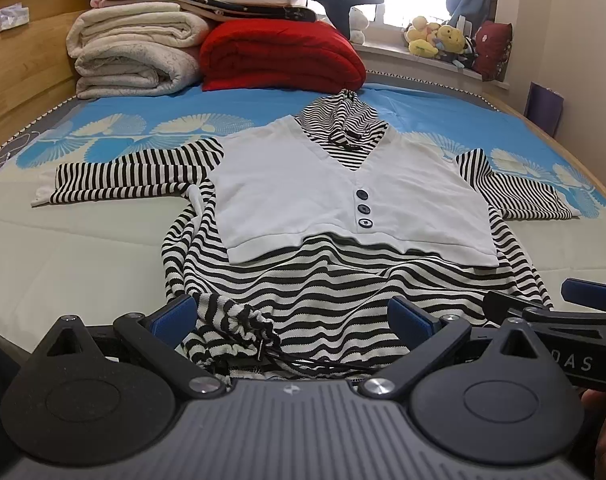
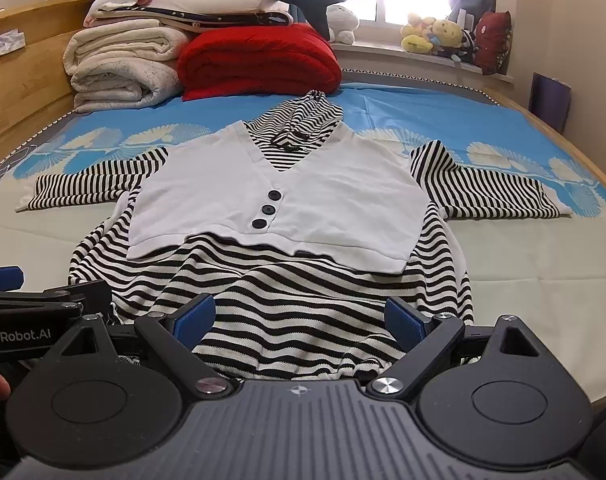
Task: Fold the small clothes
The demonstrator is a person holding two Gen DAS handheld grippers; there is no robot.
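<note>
Currently left gripper (image 1: 291, 316) and right gripper (image 2: 299, 316) wide apart, empty, over striped dress (image 1: 327, 300) hem at 6 o'clock; risk: uneven pinch bunches fabric, skews fold.

A striped dress (image 1: 335, 288) with a white vest panel (image 1: 303, 196) lies flat on the bed (image 1: 63, 248), sleeves spread to both sides and hood toward the headboard. The left claw (image 1: 291, 316) is spread wide over the hem, with a gathered drawstring bunch (image 1: 239, 328) between its blue pads (image 1: 173, 316). The right claw (image 1: 551, 300) shows at the right edge. Folded blankets (image 1: 135, 52) and a red quilt (image 1: 279, 56) are stacked behind.
</note>
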